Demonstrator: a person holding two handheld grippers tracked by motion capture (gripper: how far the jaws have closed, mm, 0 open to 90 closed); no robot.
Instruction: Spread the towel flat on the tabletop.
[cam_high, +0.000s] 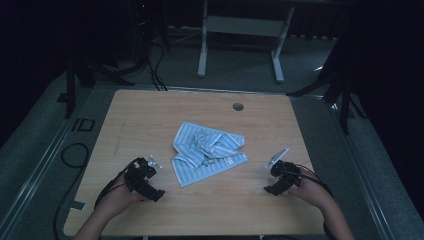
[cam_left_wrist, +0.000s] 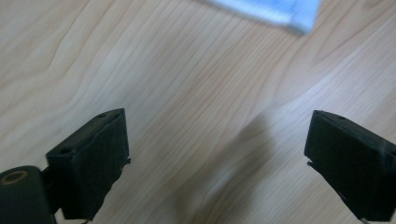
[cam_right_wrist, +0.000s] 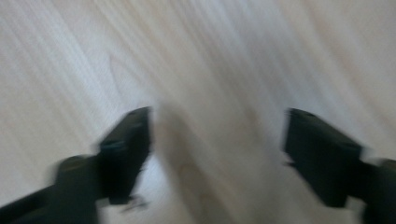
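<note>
Both black two-jaw grippers sit low over the light wooden tabletop (cam_high: 150, 115), one in each hand at the near edge. The left gripper (cam_high: 144, 179) has its jaws spread wide with only bare wood grain between them, nothing pinched. The right gripper (cam_high: 282, 177) is much the same: jaws apart, empty, just table between them, though its own view is pretty blurry. Further out, up and to the right of the left gripper and up-left of the right one, lies the crumpled blue-and-white striped cloth (cam_high: 207, 151), roughly between the two tools and touching neither. In the left gripper view one pale corner of it (cam_left_wrist: 280, 11) pokes in beyond the jaws. Past the cloth there's a small round grommet hole (cam_high: 238, 106) near the table's far edge.
</note>
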